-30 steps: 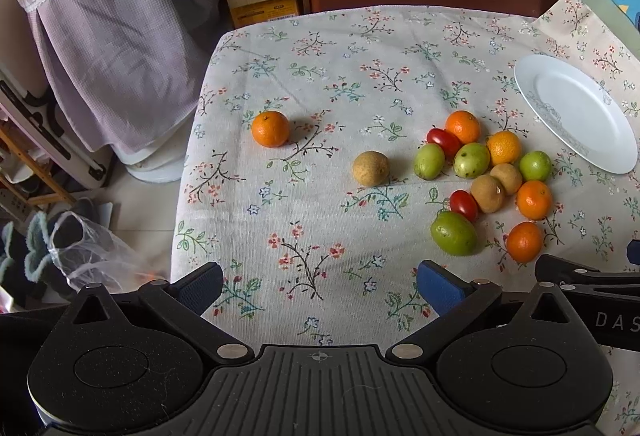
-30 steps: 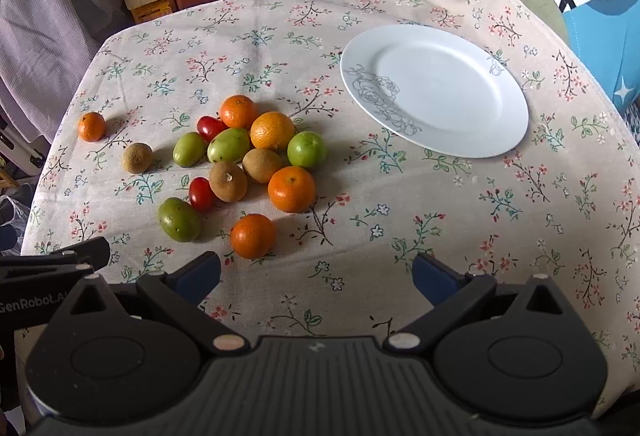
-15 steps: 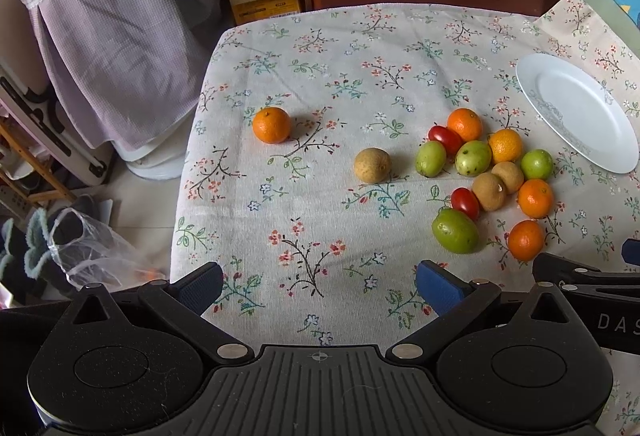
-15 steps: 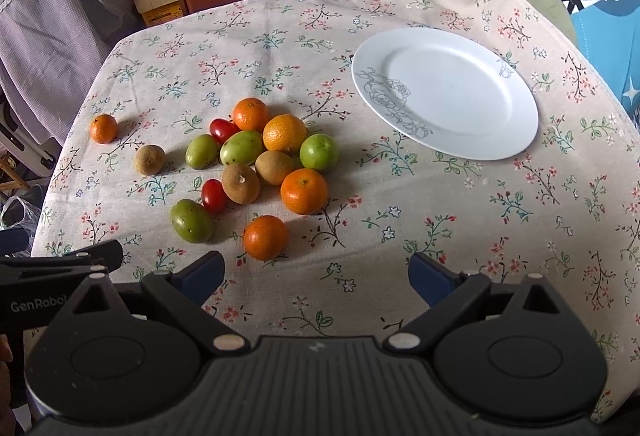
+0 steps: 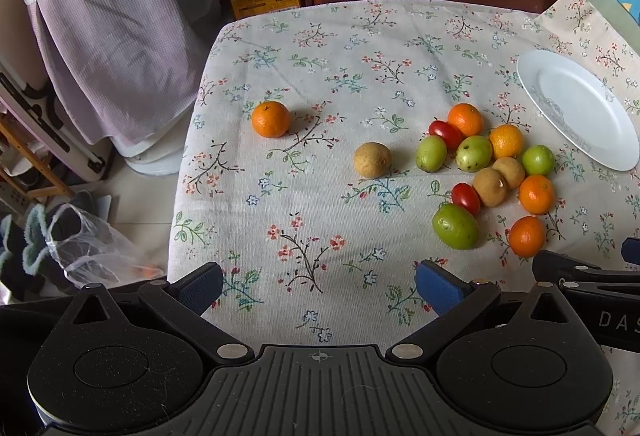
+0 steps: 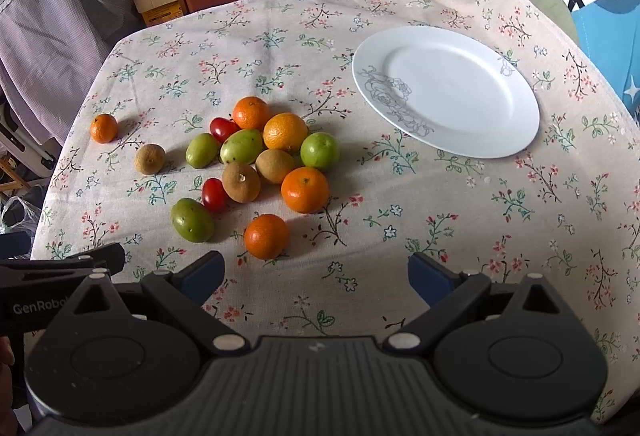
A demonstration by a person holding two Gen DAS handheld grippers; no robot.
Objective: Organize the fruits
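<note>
On the desk (image 6: 460, 220), covered by a woven cream cloth printed with small flowers and twigs, a loose cluster of small round fruits (image 6: 260, 163) lies left of centre: dimpled orange mandarins, smooth green oval fruits, rough brown longan-like balls and two glossy red cherry tomatoes, many touching one another. A lone small orange mandarin (image 5: 270, 119) sits apart at the far left, and a single matte brown round fruit (image 5: 372, 159) rests between it and the cluster. To the right of the cluster, a smooth round white ceramic plate (image 6: 446, 91) with a faint grey rose print lies with nothing on it. The left gripper (image 5: 319, 288) hovers over the near edge, its blue-padded black fingers spread wide, holding nothing. The right gripper (image 6: 316, 274) is likewise wide open and holds nothing, with the nearest orange mandarin (image 6: 266, 236) just beyond its left finger.
</note>
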